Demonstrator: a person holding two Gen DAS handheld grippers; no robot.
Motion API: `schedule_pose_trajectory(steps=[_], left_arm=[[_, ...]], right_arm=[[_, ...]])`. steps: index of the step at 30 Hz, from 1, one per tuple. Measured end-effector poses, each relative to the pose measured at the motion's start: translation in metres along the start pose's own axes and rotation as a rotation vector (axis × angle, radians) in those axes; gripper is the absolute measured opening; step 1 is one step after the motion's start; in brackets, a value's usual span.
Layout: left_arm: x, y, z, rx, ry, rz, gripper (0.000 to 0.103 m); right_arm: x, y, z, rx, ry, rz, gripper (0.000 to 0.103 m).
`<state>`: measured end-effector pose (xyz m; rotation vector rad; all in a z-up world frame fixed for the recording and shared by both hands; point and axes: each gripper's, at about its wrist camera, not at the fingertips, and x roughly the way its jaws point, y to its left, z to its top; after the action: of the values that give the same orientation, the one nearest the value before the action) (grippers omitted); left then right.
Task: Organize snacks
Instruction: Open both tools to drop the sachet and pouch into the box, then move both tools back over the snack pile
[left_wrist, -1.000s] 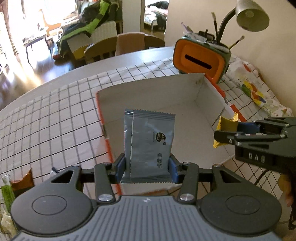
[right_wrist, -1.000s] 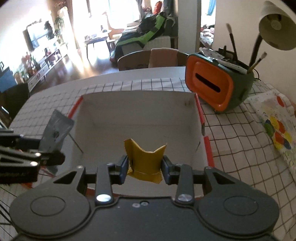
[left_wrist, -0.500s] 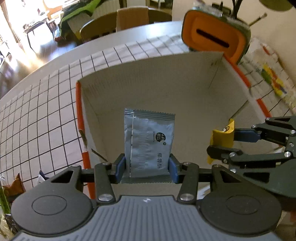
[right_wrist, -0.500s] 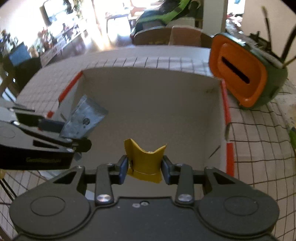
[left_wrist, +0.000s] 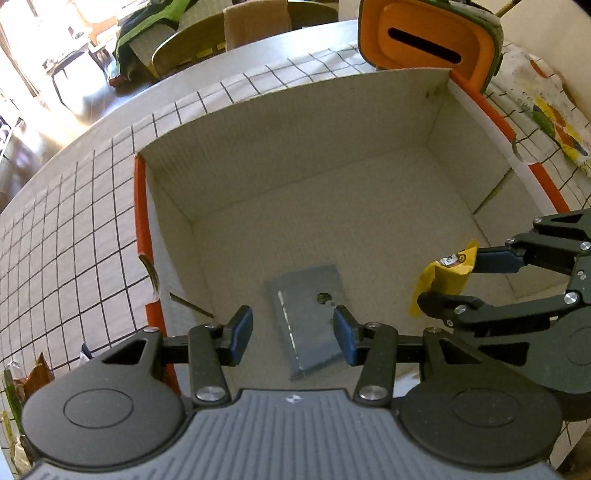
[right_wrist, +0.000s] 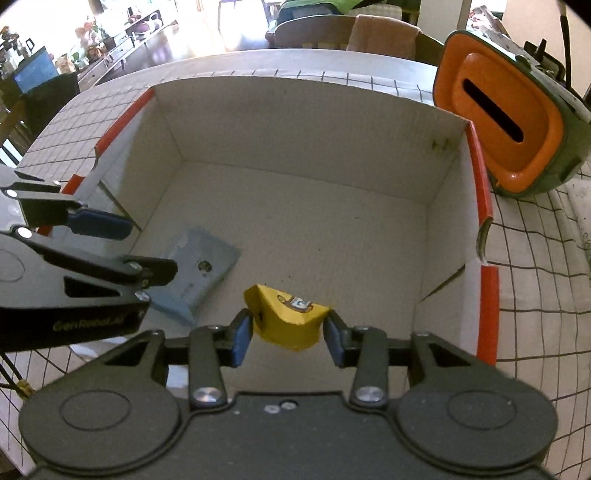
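Your right gripper (right_wrist: 288, 334) has its jaws spread just wider than the yellow snack (right_wrist: 286, 319) sitting between them. The pads look to be at its sides or barely clear of them, and you cannot tell whether they bear on it at all. The snack hangs above the box floor, low over the near part of the box (right_wrist: 484, 206), tilted with its printed face up and its broad side spanning the jaws. My read is that it is about to drop straight down from there.

Your left gripper (left_wrist: 291, 332) has its jaws spread wide and holds nothing. The grey packet (left_wrist: 308, 314) lies flat on the box floor directly beneath and just ahead of those jaws, its long axis running roughly away from you and skewed a little to the side. From the right wrist it sits just left of the yellow snack, the two apart.

Both grippers reach in over the near wall and angle down into the box, the left one by the left wall. The box stands on the checked tabletop (left_wrist: 74, 236), with an orange holder (right_wrist: 506, 122) past its far right corner.
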<state>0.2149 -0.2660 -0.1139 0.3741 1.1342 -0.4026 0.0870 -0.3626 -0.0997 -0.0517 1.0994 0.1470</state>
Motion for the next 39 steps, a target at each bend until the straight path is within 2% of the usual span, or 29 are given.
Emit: schedule_pose_trajectory(steps=[11,16,26,28,35,39], left_arm=[[-0.028,0.019,-0.013,-0.047,-0.075,-0.029,0.050],[-0.047,0.024,-0.018,-0.063,-0.117,-0.038,0.050],[-0.093,0.034,-0.040,-0.058,-0.219,-0.059,0.051],[-0.101,0.038,-0.046,-0.065,-0.235,-0.067,0.051],[-0.132,0.058,-0.076,-0.095,-0.285,-0.078,0.053],[-0.147,0.073,-0.095,-0.120,-0.313,-0.056,0.053]], right_arm=[[-0.026,-0.009,-0.005,0.027,-0.075,0.028,0.052],[-0.047,-0.008,-0.008,0.045,-0.125,0.051,0.060],[-0.092,0.016,-0.017,0.019,-0.247,0.050,0.071],[-0.100,0.024,-0.021,0.019,-0.264,0.046,0.076],[-0.121,0.048,-0.026,0.009,-0.330,0.068,0.084],[-0.130,0.066,-0.026,-0.003,-0.365,0.080,0.086]])
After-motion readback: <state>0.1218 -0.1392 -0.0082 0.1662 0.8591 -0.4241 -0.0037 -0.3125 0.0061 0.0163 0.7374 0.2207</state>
